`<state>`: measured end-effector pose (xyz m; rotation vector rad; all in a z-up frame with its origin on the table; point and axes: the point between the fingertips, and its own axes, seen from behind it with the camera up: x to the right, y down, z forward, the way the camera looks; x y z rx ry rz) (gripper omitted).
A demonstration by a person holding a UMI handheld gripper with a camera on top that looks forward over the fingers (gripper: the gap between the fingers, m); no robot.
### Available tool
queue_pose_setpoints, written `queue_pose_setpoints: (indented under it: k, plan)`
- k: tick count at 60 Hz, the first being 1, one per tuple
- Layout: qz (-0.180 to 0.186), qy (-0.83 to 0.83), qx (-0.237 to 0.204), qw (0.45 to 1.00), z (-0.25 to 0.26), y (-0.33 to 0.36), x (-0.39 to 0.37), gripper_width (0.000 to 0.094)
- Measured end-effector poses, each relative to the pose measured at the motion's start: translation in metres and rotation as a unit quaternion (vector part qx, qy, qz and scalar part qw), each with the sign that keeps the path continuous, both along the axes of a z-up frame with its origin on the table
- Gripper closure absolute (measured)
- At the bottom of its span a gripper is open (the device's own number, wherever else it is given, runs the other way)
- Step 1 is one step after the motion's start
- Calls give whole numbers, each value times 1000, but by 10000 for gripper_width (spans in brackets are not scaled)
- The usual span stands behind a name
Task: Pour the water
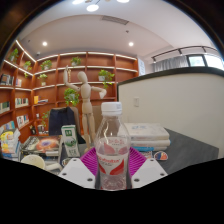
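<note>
The gripper (112, 165) points forward and sits level. Its two white fingers (78, 172) show at 6 o'clock in the view, one toward 7 o'clock and one toward 5 o'clock. Each finger has a pink pad (91, 158) on its inner side. The pads face each other at 6 o'clock. A bottle (112, 140) stands upright between the fingers, and both pads press against its sides. The fingers are close together, squeezing the bottle. No hand or arm shows.
</note>
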<state>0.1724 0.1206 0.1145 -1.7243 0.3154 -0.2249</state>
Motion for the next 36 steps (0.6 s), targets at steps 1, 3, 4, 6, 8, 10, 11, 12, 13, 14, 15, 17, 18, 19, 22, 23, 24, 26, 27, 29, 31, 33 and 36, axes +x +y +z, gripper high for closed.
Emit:
queue_pose_setpoints:
  k: [1, 3, 4, 6, 8, 10, 11, 12, 13, 14, 15, 17, 18, 19, 22, 23, 24, 26, 27, 29, 31, 33, 36]
  plan:
    - [0, 2, 4, 1000, 1, 0, 0, 548]
    - [1, 3, 6, 1000, 2, -2, 1, 547]
    - [3, 4, 7, 1000, 2, -2, 0, 549]
    - [4, 6, 5, 1000, 0, -2, 0, 531]
    - [6, 6, 6, 1000, 0, -2, 0, 519]
    - [6, 7, 8, 1000, 1, -3, 0, 502]
    - [6, 8, 8, 1000, 1, -3, 0, 485]
    - [7, 9, 8, 1000, 2, -3, 0, 469]
    - [7, 10, 8, 1000, 2, -3, 0, 461]
    - [7, 10, 7, 1000, 2, -4, 0, 442]
    - [7, 11, 7, 1000, 2, -4, 0, 422]
    - [6, 15, 5, 1000, 1, -4, 0, 401]
    - [6, 17, 4, 1000, -1, -5, -1, 384]
    - [8, 20, 1, 1000, -2, -5, -2, 359]
    - [15, 25, -7, 1000, -5, -9, -6, 231]
    - [17, 27, -9, 999, -7, -11, -7, 191]
    - [20, 30, -10, 999, -8, -12, -9, 156]
    - [24, 36, -10, 999, -9, -18, -13, 100]
    - [26, 39, -9, 999, -10, -21, -15, 78]
    - [32, 43, -8, 999, -11, -28, -21, 58]
    - [39, 44, -9, 998, -12, -37, -26, 60]
    - [43, 43, -11, 998, -12, -46, -31, 59]
    - [49, 42, -14, 998, -13, -63, -38, 57]
